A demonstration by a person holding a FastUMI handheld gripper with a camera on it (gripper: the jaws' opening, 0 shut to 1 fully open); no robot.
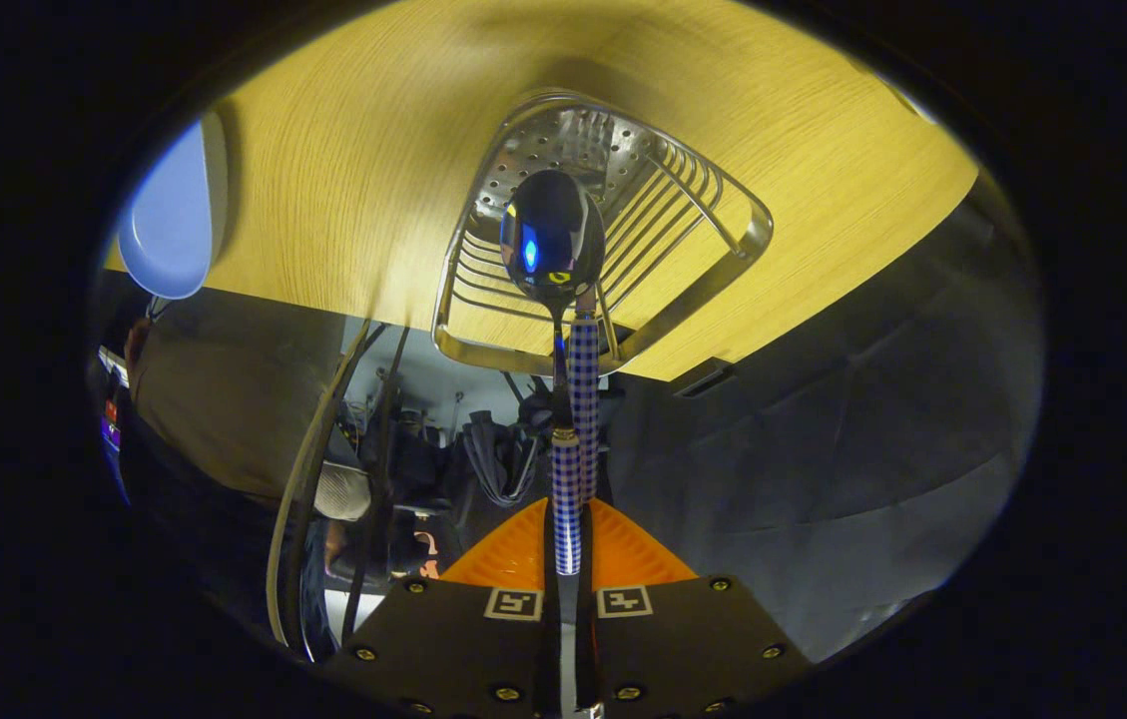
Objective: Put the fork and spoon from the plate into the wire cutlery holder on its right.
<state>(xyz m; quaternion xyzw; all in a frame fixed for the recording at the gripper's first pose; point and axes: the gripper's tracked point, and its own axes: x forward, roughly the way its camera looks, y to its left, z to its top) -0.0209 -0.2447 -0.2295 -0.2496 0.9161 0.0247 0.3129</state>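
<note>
The gripper (568,544) has its two fingers pressed together on the blue-and-white checked handle of a spoon (553,240), which runs straight ahead from between the fingertips. The spoon's shiny bowl hangs over the open mouth of the wire cutlery holder (623,290), in front of the holder's perforated metal bottom (563,150). Just beside the held handle, a second checked handle (584,379) rises out of the holder's near rim; it may well belong to the fork, though its head is hidden behind the spoon bowl, so that cannot be told for sure. The holder stands on a light wooden table (353,160), close to the table's edge, its curved wire bars fanning out on the side away from the plate. A pale blue plate (169,225) lies on the same table, well apart from the holder, with only part of its rim and face in sight. Past the table's edge, dark grey cloth (823,449) hangs on one side, and on the other a person's sleeve or body in a drab fabric (224,399) shows beside some loose cables (308,479).
</note>
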